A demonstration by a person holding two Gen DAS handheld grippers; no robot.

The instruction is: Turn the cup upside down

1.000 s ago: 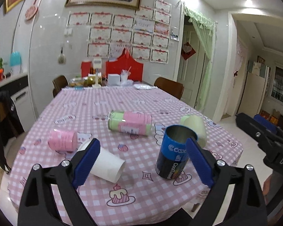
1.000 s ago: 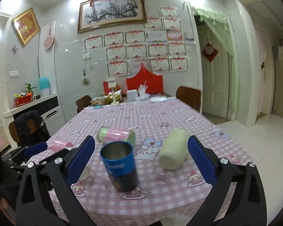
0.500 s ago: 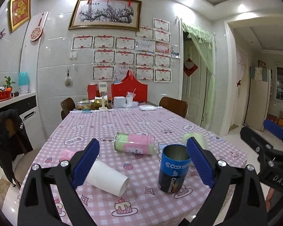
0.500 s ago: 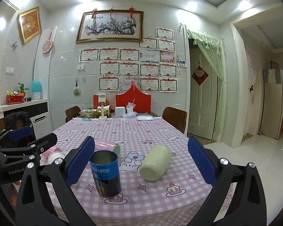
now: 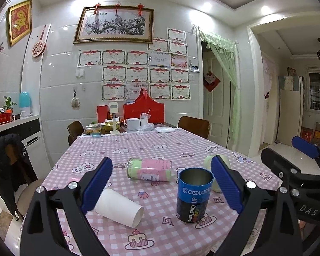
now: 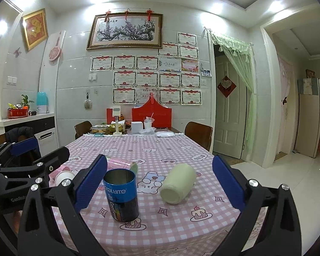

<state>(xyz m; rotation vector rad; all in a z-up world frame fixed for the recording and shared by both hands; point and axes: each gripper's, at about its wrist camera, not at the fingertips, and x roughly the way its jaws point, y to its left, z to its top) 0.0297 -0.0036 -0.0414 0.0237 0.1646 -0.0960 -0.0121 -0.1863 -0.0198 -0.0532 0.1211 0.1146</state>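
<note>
A white paper cup (image 5: 119,207) lies on its side on the pink checked tablecloth, mouth toward the front right; its rim also shows in the right wrist view (image 6: 64,176). A blue-and-black tin (image 5: 193,195) stands upright with its mouth up, also in the right wrist view (image 6: 121,195). A pale green cup (image 6: 178,183) lies on its side to the right. A pink-and-green cylinder (image 5: 149,169) lies behind. My left gripper (image 5: 161,186) is open and empty, held back from the table's front edge. My right gripper (image 6: 160,184) is open and empty too.
A small pink cup (image 6: 60,168) lies at the table's left. Boxes, a red stand (image 5: 144,113) and food clutter the far end. Brown chairs (image 5: 194,125) flank the table; a chair with a black jacket (image 5: 9,160) stands left. The doorway and tiled floor lie right.
Both grippers have tilted up and pulled back from the table, so the cups sit lower and farther in view. Nothing on the table has moved. Both jaws stay open.
</note>
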